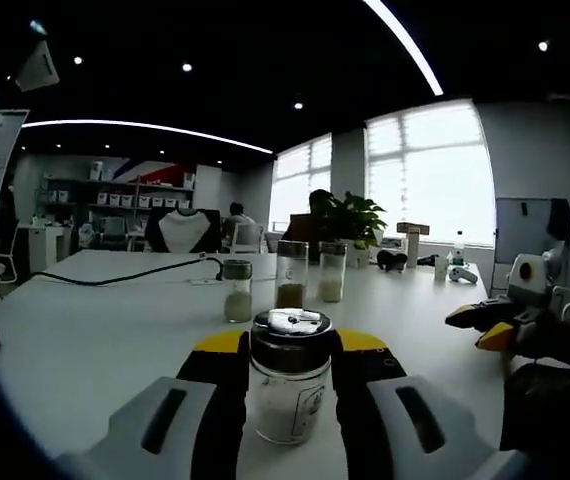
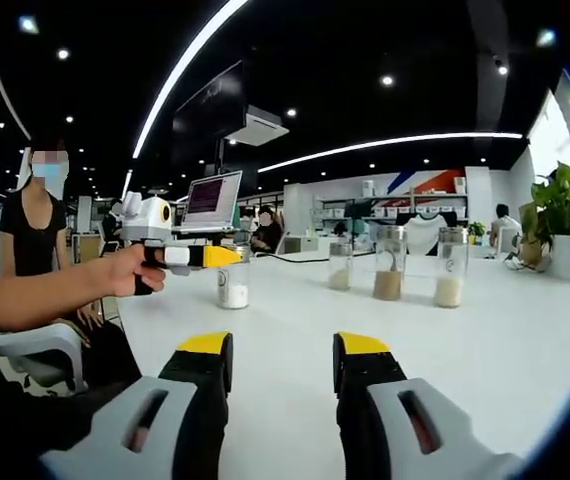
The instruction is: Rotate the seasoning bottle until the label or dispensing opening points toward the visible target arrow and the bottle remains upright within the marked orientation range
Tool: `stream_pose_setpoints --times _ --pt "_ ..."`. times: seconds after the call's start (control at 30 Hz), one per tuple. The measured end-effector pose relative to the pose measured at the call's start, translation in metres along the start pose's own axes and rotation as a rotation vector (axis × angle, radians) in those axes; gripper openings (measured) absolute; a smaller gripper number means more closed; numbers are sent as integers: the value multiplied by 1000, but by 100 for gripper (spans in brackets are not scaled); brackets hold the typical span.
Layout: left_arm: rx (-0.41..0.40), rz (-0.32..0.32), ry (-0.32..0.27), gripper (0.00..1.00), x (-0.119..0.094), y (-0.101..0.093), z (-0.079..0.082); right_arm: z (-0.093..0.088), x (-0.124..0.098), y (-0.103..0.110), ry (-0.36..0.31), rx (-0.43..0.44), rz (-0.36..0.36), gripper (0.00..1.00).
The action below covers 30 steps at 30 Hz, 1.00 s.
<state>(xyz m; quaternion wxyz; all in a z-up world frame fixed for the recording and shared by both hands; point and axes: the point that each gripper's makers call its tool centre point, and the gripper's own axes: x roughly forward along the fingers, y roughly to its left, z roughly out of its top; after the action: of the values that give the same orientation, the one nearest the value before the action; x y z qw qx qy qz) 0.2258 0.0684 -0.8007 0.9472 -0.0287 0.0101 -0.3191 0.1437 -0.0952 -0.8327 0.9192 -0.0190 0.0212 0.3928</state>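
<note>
Jars stand ahead of us on the white table (image 1: 85, 340): three glass ones (image 1: 291, 273) with tan and pale powders, a black cable (image 1: 115, 277) trailing off beside them, a potted plant (image 1: 350, 220) by the bright windows. Our left gripper (image 1: 287, 395) is clamped on the seasoning bottle (image 1: 289, 375), a clear upright cylinder with a dark shaker lid. Our right gripper (image 2: 281, 362) hovers with jaws apart over bare tabletop.
</note>
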Motion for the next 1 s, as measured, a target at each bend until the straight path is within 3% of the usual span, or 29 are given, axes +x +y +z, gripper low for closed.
stream_pose_setpoints --times 0.53,0.63,0.7,0.77,0.9,1.0 --pt "-5 43 -14 34 1 2 0 2 -1 1 1 48 -1 37" --pt "50 37 41 36 -1 1 -9 7 -1 4 -8 54 2 37" --pt "66 44 55 45 -1 -1 -13 8 0 5 -9 53 6 37" --pt "89 86 65 50 -5 1 -17 9 1 7 -6 50 9 37" --pt "88 97 65 49 -7 -6 -19 4 4 14 31 -15 23 37" --pt "128 177 136 48 -6 1 -31 4 5 17 38 -32 20 37"
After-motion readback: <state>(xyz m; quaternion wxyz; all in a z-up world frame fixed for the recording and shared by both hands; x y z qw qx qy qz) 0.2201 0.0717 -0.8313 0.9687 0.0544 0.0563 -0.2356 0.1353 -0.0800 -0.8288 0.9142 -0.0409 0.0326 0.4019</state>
